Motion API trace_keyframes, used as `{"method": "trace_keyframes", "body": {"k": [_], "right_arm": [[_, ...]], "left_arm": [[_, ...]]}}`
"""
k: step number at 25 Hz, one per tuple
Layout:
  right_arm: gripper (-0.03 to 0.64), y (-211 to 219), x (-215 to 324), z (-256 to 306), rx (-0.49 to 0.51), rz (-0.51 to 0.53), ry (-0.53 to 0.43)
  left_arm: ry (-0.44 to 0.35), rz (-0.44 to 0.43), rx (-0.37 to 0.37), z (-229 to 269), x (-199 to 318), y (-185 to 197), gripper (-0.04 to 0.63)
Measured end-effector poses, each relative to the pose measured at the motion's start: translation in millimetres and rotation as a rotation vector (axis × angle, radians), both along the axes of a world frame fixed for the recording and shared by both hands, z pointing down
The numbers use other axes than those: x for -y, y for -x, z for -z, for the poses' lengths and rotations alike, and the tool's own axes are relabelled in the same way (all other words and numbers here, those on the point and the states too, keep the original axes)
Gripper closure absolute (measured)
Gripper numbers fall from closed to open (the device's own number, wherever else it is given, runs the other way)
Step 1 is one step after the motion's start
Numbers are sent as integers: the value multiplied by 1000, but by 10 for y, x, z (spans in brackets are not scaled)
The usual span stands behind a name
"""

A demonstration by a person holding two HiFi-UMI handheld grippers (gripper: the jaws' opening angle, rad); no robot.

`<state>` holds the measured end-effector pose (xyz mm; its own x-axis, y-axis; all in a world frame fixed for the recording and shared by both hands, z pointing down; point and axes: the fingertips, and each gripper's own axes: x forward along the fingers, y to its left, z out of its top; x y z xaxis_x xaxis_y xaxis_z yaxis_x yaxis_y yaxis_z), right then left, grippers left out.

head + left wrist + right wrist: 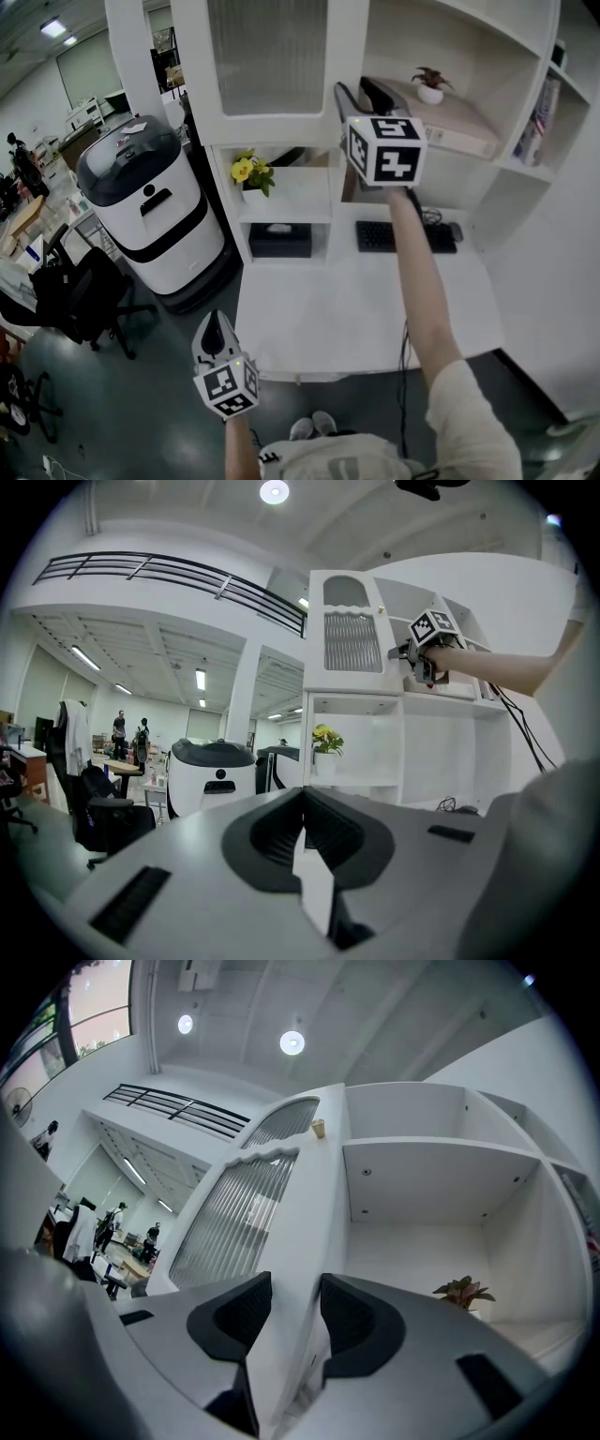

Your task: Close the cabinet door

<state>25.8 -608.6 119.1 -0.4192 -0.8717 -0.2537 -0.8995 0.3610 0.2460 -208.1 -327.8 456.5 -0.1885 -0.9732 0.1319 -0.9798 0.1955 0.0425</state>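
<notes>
The white cabinet door (272, 56) has a ribbed glass pane and stands swung out from the upper cabinet. My right gripper (361, 94) is raised on an outstretched arm, shut on the door's free edge. In the right gripper view the door's white edge (314, 1222) runs between the jaws of the right gripper (295, 1302), and both dark pads press on it. Beside it lies the open compartment with a small potted plant (464, 1291). My left gripper (217, 337) hangs low in front of the desk, shut with nothing in it. The left gripper view shows the door (352, 639) and the right gripper (410, 653) from afar.
A white desk (356, 309) below the cabinet carries a keyboard (405, 236). Yellow flowers (251, 172) and a black box (279, 240) sit on lower shelves. A white-and-black machine (155, 206) and an office chair (80, 295) stand at the left.
</notes>
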Motion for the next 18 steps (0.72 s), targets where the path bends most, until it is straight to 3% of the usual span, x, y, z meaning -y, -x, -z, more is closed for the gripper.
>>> {"method": "trace_keyframes", "body": {"k": [9,18], "right_arm": [[460,-99,-197,17,6,-1,20],[468,-457,-1039,27,72,48,-63]], "left_arm": [[-70,-25,33,354,15,-88,591],[-158,-74,61,796,47,-266,591]]}}
